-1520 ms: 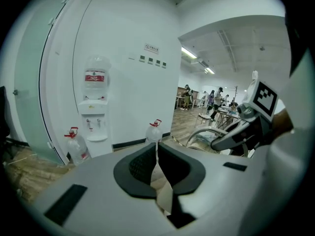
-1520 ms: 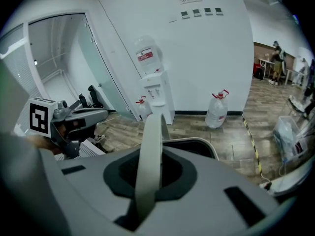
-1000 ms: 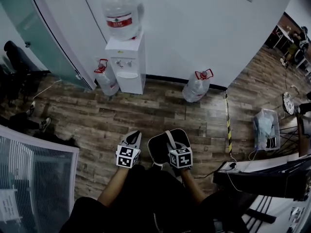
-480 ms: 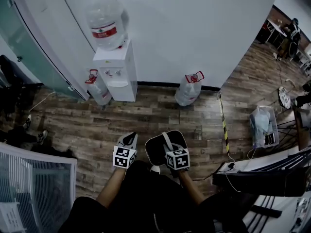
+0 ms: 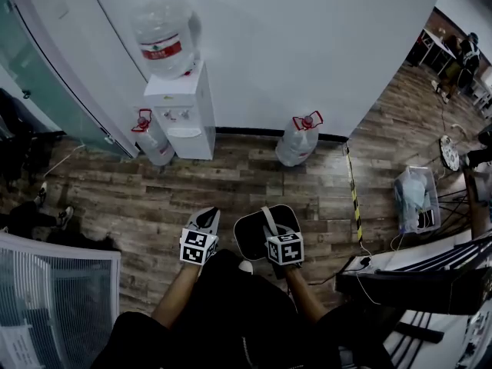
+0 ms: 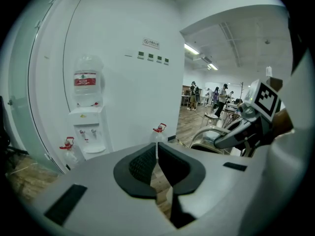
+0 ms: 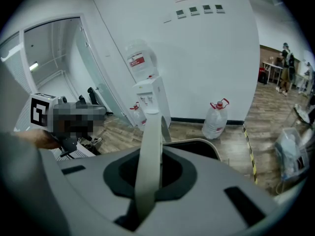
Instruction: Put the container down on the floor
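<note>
Fingers (image 7: 179,176) of right gripper (image 7: 151,155) pinch container (image 5: 252,235) handle (image 7: 152,127), seemingly above floor (image 5: 154,198).

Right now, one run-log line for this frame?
right gripper: shut on handle of container | left gripper: shut, empty | container: hanging above floor, not yet set down

The head view looks steeply down on the brown wooden floor (image 5: 231,183). Both gripper views look level and forward. All three share the white box-shaped water dispenser (image 5: 183,110).
</note>
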